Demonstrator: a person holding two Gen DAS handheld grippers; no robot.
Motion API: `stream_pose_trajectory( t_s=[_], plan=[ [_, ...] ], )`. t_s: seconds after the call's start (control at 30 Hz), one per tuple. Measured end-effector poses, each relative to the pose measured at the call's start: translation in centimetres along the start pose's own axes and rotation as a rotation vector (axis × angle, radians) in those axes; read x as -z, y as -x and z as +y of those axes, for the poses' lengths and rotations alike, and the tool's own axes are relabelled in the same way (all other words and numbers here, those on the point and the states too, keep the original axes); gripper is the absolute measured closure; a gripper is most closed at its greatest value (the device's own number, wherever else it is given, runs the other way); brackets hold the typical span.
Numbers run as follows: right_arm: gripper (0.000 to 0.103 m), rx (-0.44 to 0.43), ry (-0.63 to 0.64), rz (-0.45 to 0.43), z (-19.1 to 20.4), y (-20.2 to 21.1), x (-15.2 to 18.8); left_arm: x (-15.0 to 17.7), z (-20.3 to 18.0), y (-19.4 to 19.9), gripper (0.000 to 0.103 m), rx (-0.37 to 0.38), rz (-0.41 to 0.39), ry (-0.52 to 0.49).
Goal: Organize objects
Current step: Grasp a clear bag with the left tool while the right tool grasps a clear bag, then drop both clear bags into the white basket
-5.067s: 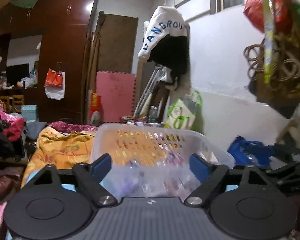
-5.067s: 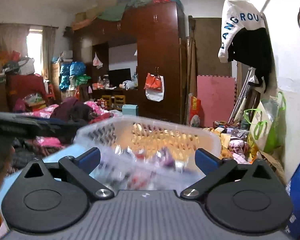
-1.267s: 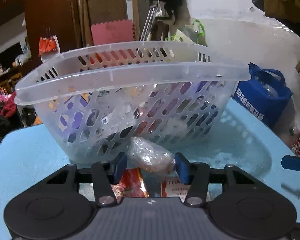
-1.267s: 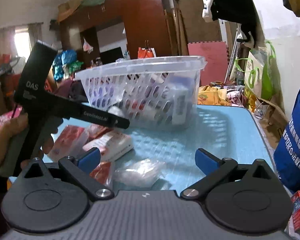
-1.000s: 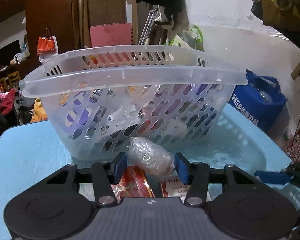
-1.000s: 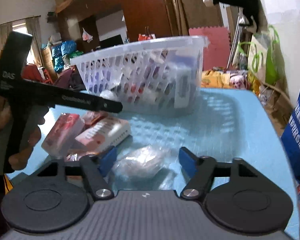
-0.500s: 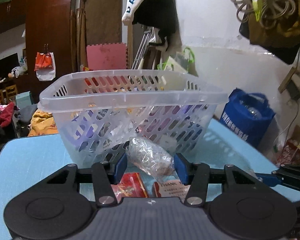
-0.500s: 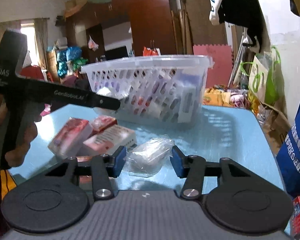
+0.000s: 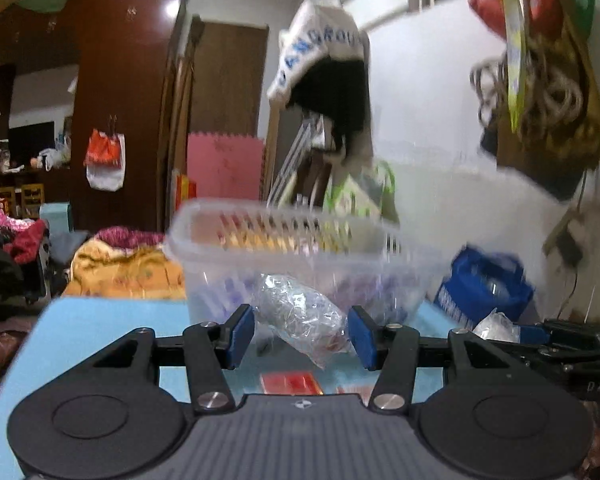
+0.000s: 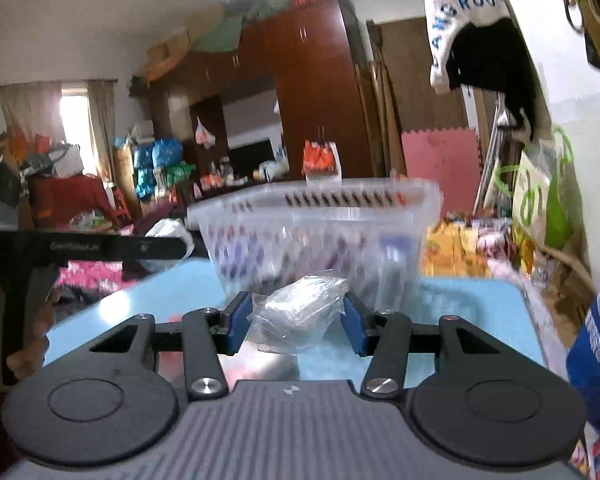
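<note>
The left gripper (image 9: 301,333) has its two blue-padded black fingers pressed against a crinkled clear plastic packet with something reddish-brown inside (image 9: 300,312), lifted above the light-blue tabletop (image 9: 96,332). The packet sits tilted between the pads, its lower corner hanging past them. Straight ahead stands the translucent white plastic basket with slotted walls (image 9: 284,248), blurred, on the far part of the table; coloured items show dimly through its side. Below the packet, on the near part of the table, lies a flat red packet (image 9: 290,384) with another reddish one just beside it to the right.

The right gripper (image 10: 294,322) pinches a second clear plastic bag holding something pale (image 10: 300,312) — also off the table, level with the lower wall of the basket (image 10: 320,208), which stands behind it near the table's far edge. Reddish packets (image 10: 172,356) lie blurred on the table under this gripper's left finger.

Each tool shows in the other's view: the right one at the lower right of the left view, its pale bag (image 9: 496,326) at its tip — and the left one at the left edge of the right view, a black handle in the person's left hand (image 10: 28,344).

A blue woven bag with white lettering (image 9: 484,284) sits beyond the table's right edge, against the white wall.
</note>
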State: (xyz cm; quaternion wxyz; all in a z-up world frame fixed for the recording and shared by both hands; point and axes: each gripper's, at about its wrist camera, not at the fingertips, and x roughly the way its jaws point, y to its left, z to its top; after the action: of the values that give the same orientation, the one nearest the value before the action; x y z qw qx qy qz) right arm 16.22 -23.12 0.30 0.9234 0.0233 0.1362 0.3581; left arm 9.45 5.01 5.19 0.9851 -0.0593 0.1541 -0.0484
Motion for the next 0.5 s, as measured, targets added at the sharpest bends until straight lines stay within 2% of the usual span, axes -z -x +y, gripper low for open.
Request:
stream_pose_trajectory(
  t_s=[0.2,0.33,0.43,0.5],
  plan=[
    [0.050,0.032,0.047,-0.057,0.8,-2.1,-6.1,-5.2,0.4,-0.8,0.047,-0.014,-0.052,0.012],
    [0.050,0.089,0.083,-0.031,0.9,-5.7,-9.6,-8.6,0.3,-4.7,0.047,-0.040,-0.001,0.043],
    [0.050,0.109,0.070,0.037,0.2,-9.0,-10.6,-9.3,0.6,-8.0,0.047,-0.057,0.074,0.073],
    [0.050,0.121,0.083,0.058,0.0,-10.4,-10.4,-9.2,0.6,-9.4,0.047,-0.067,0.095,0.078]
  ],
)
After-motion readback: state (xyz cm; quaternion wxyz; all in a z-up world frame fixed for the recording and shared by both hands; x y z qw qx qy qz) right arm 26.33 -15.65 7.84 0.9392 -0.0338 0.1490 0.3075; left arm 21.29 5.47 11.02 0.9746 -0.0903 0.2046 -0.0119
